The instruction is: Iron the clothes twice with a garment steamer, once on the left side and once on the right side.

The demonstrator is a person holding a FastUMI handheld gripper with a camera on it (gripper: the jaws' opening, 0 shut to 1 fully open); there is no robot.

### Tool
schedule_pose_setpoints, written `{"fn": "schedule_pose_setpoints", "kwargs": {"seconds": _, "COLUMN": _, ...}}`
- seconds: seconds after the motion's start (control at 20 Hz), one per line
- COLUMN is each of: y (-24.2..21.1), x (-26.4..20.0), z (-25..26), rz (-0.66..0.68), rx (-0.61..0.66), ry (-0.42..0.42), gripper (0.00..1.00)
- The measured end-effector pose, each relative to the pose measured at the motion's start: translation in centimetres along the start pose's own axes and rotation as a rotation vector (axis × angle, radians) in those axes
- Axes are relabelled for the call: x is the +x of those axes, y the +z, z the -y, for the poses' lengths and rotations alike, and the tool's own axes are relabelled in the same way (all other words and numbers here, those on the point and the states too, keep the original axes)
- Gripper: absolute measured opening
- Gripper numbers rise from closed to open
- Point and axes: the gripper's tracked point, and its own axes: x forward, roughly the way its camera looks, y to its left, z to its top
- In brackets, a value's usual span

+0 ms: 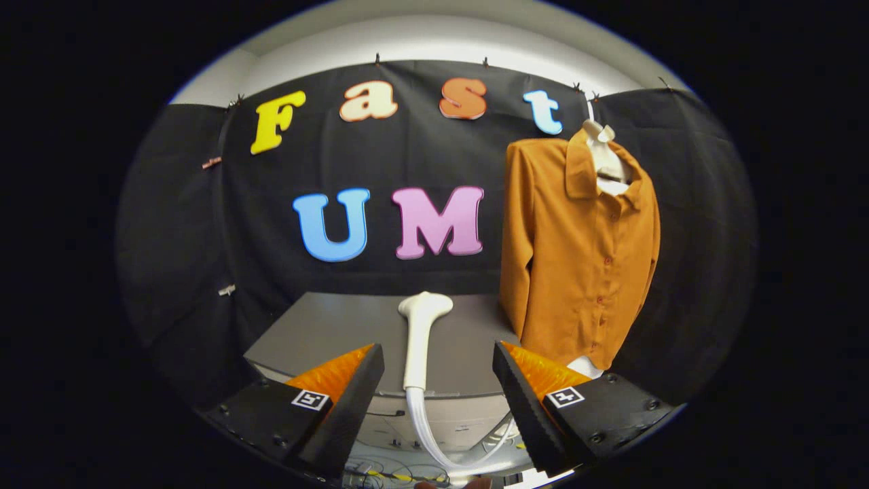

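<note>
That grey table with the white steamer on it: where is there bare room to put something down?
The grey table is bare between its left edge and the steamer head lying down its middle. Right of the steamer, a narrower strip runs up to the hanging orange shirt, so that side is crowded. The open gripper straddles the steamer's handle, touching nothing.

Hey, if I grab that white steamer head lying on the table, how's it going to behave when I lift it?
The steamer head looks like rigid, smooth plastic, so probably stiff but slippery. Its hose droops off the table edge, so it will likely drag and tug. The gripper is open, its jaws either side of the handle, not touching.
</note>
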Motion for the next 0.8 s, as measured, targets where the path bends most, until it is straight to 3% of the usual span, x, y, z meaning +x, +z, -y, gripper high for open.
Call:
{"fn": "schedule_pose_setpoints", "kwargs": {"seconds": 0.25, "y": -4.9, "x": 7.3, "z": -1.9, "rz": -0.220, "rx": -0.023, "ry": 0.019, "gripper": 1.00}}
{"fn": "schedule_pose_setpoints", "kwargs": {"seconds": 0.55, "y": -9.0, "x": 12.0, "z": -3.0, "rz": -0.353, "rx": -0.043, "ry": -0.007, "gripper": 0.98}}
{"fn": "schedule_pose_setpoints", "kwargs": {"seconds": 0.75, "y": -11.2, "x": 13.6, "z": -2.5, "rz": -0.417, "rx": -0.012, "ry": -0.042, "gripper": 0.63}}
{"fn": "schedule_pose_setpoints", "kwargs": {"seconds": 0.8, "y": -10.9, "x": 13.1, "z": -2.6, "rz": -0.412, "rx": 0.006, "ry": -0.032, "gripper": 0.49}}
